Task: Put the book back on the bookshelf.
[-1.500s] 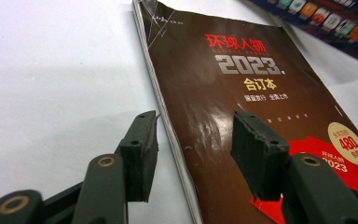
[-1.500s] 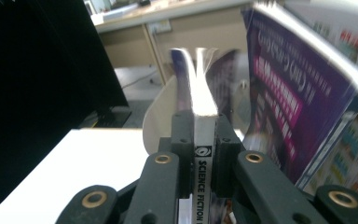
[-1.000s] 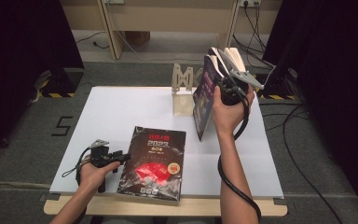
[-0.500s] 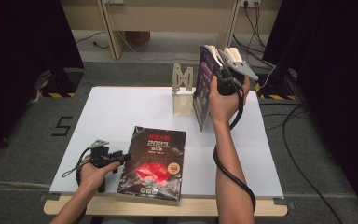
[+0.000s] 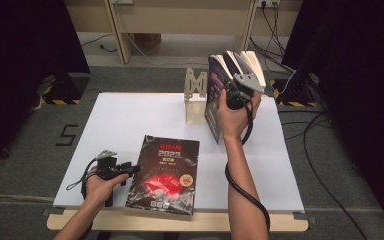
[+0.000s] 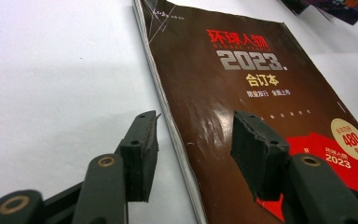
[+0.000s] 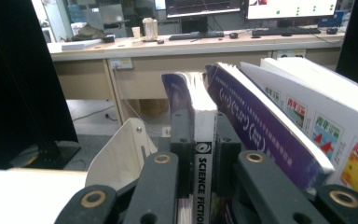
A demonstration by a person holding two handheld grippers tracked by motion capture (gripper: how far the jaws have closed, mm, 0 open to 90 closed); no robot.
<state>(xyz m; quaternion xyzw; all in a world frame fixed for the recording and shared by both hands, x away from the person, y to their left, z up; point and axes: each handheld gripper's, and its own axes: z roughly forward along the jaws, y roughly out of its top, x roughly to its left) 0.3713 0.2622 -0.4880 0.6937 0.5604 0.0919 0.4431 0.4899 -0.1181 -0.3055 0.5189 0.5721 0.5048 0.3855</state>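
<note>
White table (image 5: 130, 120), grey floor (image 5: 30, 125), wooden desks (image 7: 121, 51)

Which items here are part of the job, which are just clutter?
In play:
- Science-fiction book with white spine, clamped upright in right gripper
- Leaning purple and white books
- Cream metal bookend
- Dark brown 2023 magazine volume, its edge between the open left gripper

Lying about:
- Background desk with monitors
- Floor cables
</note>
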